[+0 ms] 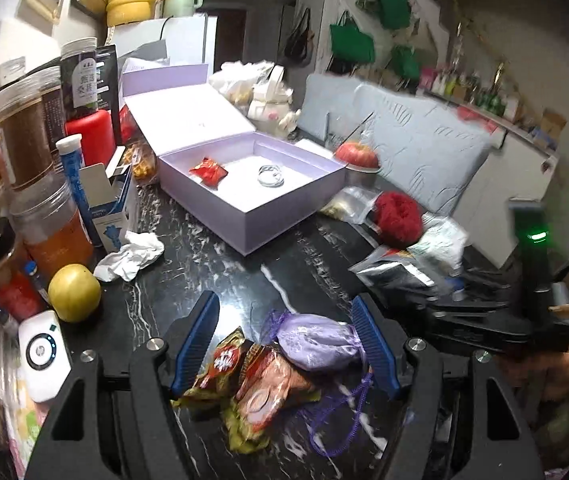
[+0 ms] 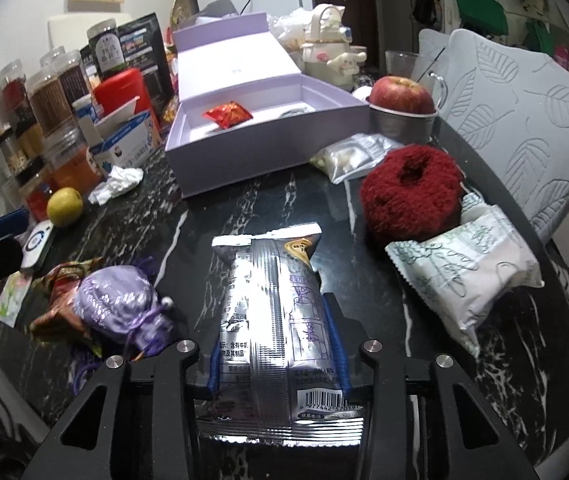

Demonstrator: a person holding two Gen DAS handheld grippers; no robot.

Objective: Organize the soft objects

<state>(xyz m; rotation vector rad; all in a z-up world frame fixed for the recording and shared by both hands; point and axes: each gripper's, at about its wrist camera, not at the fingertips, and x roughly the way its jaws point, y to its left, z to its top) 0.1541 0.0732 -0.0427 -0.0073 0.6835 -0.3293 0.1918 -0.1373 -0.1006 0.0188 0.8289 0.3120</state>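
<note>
Right tool (image 2: pixel 276 344) clamped on the silver snack bag (image 2: pixel 272 320), low in the middle of the frame. Left tool (image 1: pixel 286 344) apart, hanging over the purple pouch (image 1: pixel 316 344) and red snack packs (image 1: pixel 260 388) on the counter (image 1: pixel 204 248). Step in hand: picking up the bag. Next, probably: lift gently and carry to the open purple box (image 2: pixel 244 148) at upper middle.

Silver snack packet (image 2: pixel 272 320): barcode digits "6 977442 570191", partly legible.
</note>
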